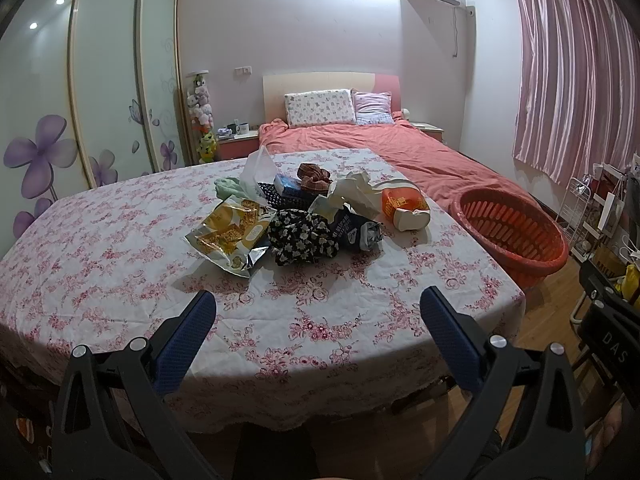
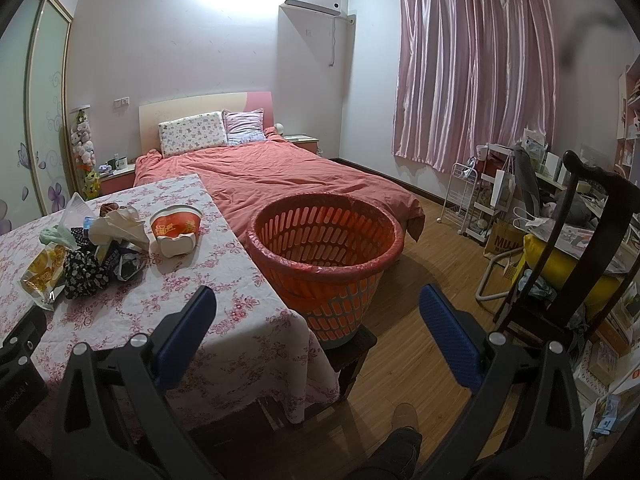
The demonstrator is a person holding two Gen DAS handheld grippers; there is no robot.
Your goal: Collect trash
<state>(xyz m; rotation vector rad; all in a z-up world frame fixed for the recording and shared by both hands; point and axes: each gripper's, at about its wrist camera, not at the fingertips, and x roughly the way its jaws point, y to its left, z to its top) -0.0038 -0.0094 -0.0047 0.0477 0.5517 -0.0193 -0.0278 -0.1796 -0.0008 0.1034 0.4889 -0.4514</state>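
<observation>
L gripper (image 1: 318, 306) spread wide, empty, above near edge of table (image 1: 120, 264). R gripper (image 2: 318, 306) also wide, empty, over table corner w/ basket just beyond. Trash pile mid-table: yellow snack bag (image 1: 230, 234), black floral cloth (image 1: 302, 236), white crumpled paper (image 1: 354, 190), orange cup (image 1: 404, 204) on its side. Orange basket (image 2: 324, 236) on stool beside table, right. Bed (image 2: 280, 176) behind.

A table (image 1: 120, 272) stands at the foot of a bed (image 1: 400, 152). A heap of trash (image 1: 304, 216) lies near the table's middle: a snack bag (image 1: 230, 236) at the left, a paper cup (image 1: 404, 206) on its side at the right, a crumpled tissue (image 1: 354, 192) between them. A basket (image 2: 324, 256) sits on a stool (image 2: 352, 350) just beside the table's right edge.
</observation>
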